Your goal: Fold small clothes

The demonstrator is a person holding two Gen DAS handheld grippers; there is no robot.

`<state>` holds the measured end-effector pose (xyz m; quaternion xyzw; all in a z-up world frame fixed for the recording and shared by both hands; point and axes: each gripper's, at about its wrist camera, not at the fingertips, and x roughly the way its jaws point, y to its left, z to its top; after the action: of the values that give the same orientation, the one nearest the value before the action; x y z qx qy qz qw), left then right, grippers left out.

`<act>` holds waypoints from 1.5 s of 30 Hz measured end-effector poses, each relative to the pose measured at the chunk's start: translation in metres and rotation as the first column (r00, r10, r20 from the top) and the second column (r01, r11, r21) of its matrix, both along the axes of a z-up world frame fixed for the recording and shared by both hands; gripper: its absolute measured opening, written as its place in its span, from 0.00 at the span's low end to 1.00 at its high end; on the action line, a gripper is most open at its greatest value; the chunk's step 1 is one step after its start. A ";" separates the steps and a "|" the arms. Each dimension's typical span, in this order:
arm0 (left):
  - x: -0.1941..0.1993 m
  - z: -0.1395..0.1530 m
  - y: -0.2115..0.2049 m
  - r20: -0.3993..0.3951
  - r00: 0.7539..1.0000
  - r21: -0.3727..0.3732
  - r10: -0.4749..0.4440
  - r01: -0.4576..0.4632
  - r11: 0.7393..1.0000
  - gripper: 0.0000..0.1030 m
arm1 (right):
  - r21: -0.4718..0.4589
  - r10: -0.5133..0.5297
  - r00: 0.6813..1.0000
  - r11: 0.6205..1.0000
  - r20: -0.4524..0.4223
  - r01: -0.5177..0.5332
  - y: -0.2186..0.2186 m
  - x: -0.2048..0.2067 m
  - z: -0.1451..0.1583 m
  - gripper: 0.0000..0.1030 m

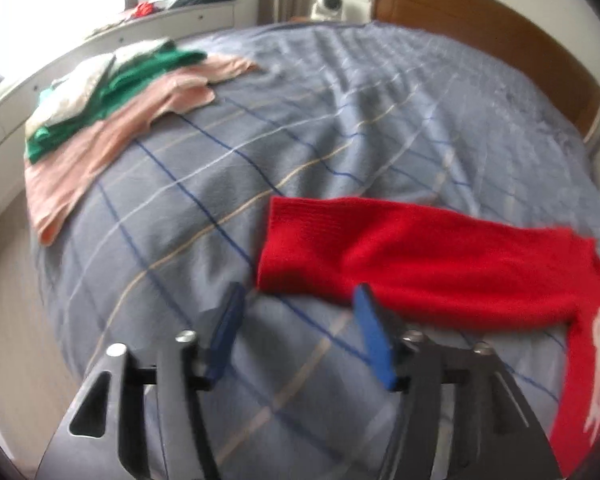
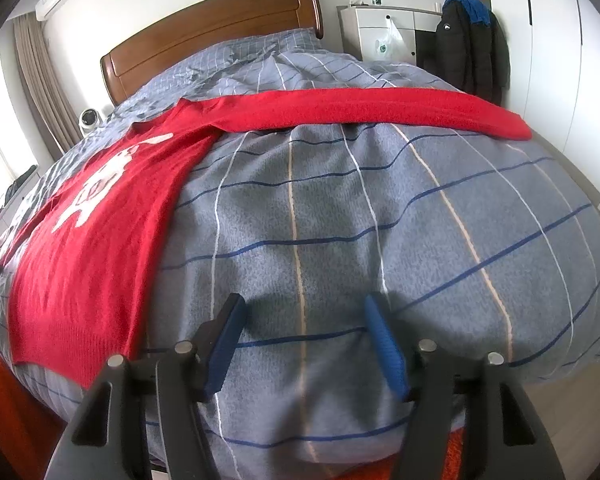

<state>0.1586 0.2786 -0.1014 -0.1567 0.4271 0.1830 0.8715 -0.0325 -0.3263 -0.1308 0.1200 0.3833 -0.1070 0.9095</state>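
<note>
A small red knit sweater with a white print lies flat on the bed's blue-grey checked cover. One sleeve stretches out to the right across the cover. In the left wrist view the other sleeve lies just ahead of my left gripper, its cuff to the left. My left gripper is open and empty, low over the cover, its right finger close to the sleeve's near edge. My right gripper is open and empty, over bare cover to the right of the sweater's body.
A pile of clothes, pink, green and white, lies at the bed's far left. A wooden headboard stands at the far end. A white cabinet and hanging dark coats stand beyond the bed at right.
</note>
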 end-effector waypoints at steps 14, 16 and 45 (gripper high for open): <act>-0.061 0.042 -0.149 0.098 0.922 -0.062 -0.375 0.381 0.922 0.82 | -0.043 -0.067 0.992 0.996 0.107 0.072 0.001 -0.009 0.028 0.67; -0.061 0.032 -0.165 0.086 0.919 -0.042 -0.385 0.389 0.920 0.82 | -0.046 -0.064 0.992 0.997 0.104 0.069 0.003 -0.009 0.026 0.67; -0.066 -0.022 -0.161 0.052 0.946 -0.035 -0.319 0.321 0.947 0.93 | 0.004 -0.073 0.996 0.997 0.046 0.073 -0.005 -0.004 -0.001 0.78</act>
<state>0.0926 0.1172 -0.1233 -0.1082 0.4307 0.0266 0.8956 -0.0362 -0.3313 -0.1315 0.1375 0.3575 -0.1370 0.9135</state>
